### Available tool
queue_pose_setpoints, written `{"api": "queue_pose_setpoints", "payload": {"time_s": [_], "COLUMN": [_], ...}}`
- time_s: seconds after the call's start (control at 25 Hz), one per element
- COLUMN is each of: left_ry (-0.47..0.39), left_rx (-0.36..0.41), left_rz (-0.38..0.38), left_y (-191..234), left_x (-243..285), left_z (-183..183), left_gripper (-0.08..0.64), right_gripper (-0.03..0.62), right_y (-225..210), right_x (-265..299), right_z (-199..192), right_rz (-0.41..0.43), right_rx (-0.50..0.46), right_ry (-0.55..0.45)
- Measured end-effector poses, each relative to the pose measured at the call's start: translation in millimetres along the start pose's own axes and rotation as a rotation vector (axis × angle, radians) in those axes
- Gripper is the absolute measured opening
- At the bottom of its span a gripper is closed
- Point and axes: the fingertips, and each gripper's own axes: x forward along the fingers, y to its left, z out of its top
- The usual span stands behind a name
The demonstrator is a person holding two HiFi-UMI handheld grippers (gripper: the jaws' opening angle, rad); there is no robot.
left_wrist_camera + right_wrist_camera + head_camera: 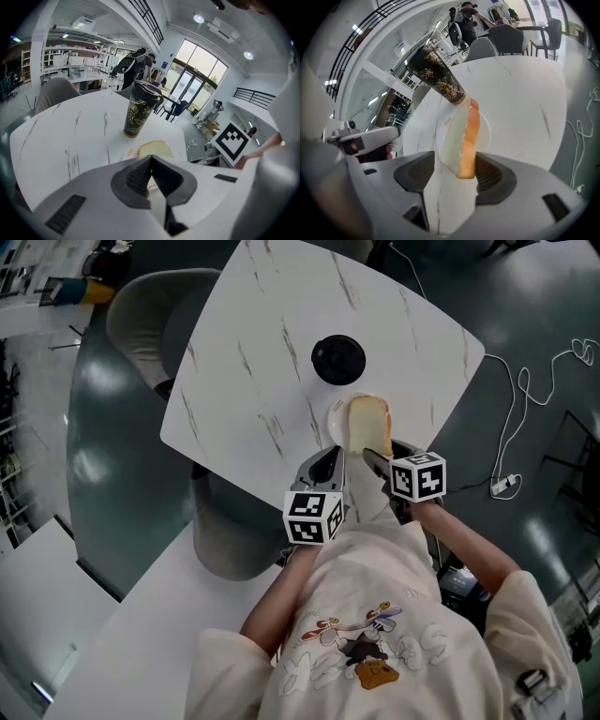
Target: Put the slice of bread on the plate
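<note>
White marble-look table (262,352), glossy. Slice of bread (367,426) — soft pale crumb, tan crust — lies over the round white plate (335,424) at frame centre. Its long axis runs away from the right gripper (380,463), near end between jaws spread wide, not pinched. Left gripper (323,470) — closed, empty, alongside.

Nothing actually readable here, tbh. Only black-and-white square patterns on the left marker cube (312,517) and the right marker cube (418,476), no letters or digits. Cartoon print (361,643) on the cream sweatshirt (375,568), no words to make out. Gold leafy pattern all over the dark cup (140,110), no brand name. Small blue sign (166,65) by the glass doors, way too tiny to read
</note>
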Motion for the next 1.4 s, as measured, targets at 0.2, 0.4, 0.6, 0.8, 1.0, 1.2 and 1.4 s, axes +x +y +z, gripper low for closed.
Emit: {"api": "queue_pose_setpoints", "payload": {"time_s": [0.2,0.4,0.6,0.8,1.0,1.2,1.4], "left_ry": [-0.002,-0.005,-0.008,-0.019,-0.023,-0.037,-0.051], "left_rx": [0.008,0.018,0.012,0.002,0.004,0.007,0.018], "left_rz": [-0.002,-0.006,0.008,0.012,0.013,0.009,-0.005], "left_y": [-3.3,-4.9,0.3,1.6,1.1,1.1,-1.9], "left_x": [-8.7,-20.4,-29.6,-38.6,-46.6,-52.6,-60.4], "left_z": [-5.2,-11.7,-17.9,-22.6,-25.8,-30.7,-33.7], "left_gripper": [0.008,0.008,0.008,0.008,0.008,0.008,0.008], "right_gripper": [0.272,0.283,0.293,0.293,0.291,0.291,0.291], "right_y": [-8.6,-32.0,-41.1,-42.6,-28.9,-26.6,-18.3], "right_x": [0.9,4.4,1.1,-11.2,-6.9,-10.2,-29.8], "right_z": [-13.3,-25.1,-31.5,-23.4,-13.2,-7.3,-4.3], "right_rz": [-0.080,-0.226,-0.264,-0.299,-0.254,-0.276,-0.277], "right_rx": [-0.110,-0.252,-0.288,-0.255,-0.233,-0.236,-0.190], "right_ry": [0.068,0.131,0.139,0.048,-0.002,-0.027,-0.109]}}
